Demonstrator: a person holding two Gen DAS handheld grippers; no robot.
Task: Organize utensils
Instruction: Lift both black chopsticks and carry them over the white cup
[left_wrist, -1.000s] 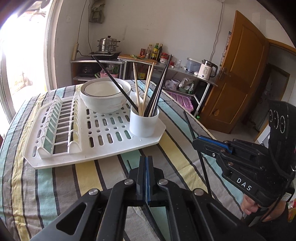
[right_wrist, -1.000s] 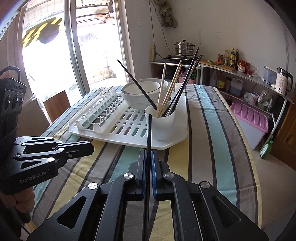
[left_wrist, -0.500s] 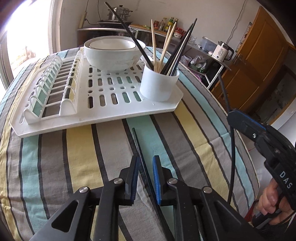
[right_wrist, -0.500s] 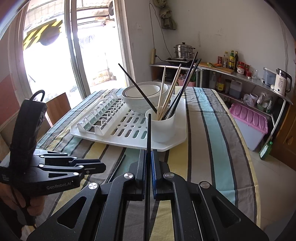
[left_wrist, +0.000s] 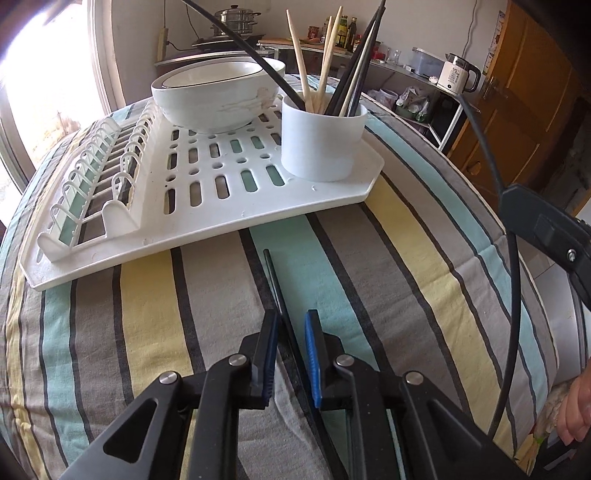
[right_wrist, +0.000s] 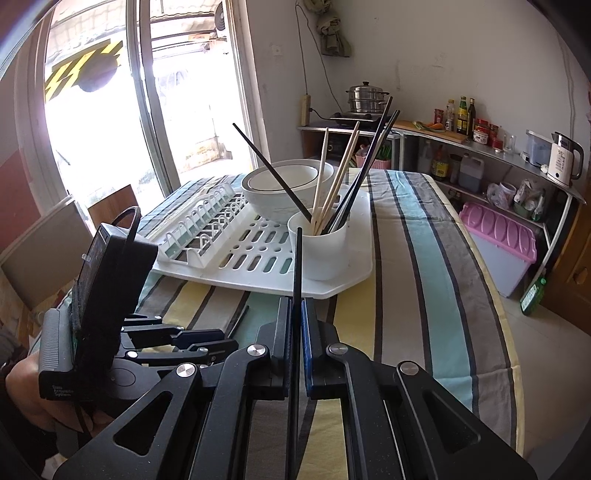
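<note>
Chopstick (left_wrist: 275, 284) lies on the striped cloth (left_wrist: 147, 314), at six o'clock from the rack (left_wrist: 184, 221). Left gripper (left_wrist: 290, 354) straddles it, jaws slightly apart, seemingly not touching. Right gripper (right_wrist: 295, 328) pinches another chopstick (right_wrist: 297, 266), pointing toward the cup (right_wrist: 319, 251).

**Daylight floods in, window blown out**

Strong daylight pours through the glass door (right_wrist: 147, 110), and its panes burn to pure white in the right wrist view. In the left wrist view the same glare smears the top-left corner into a hazy bloom. The striped cloth (left_wrist: 369, 295) on the surface reads bright and evenly lit, shadows soft and short under the white rack (left_wrist: 221, 192). The white bowl (left_wrist: 214, 99) shows gentle shading on its near side. Focus is crisp through the middle of both frames. Fisheye bending curves the cloth stripes and door frame hard, and the corners fall off to black. The wooden door (left_wrist: 524, 92) sits dimmer, in shade.
</note>
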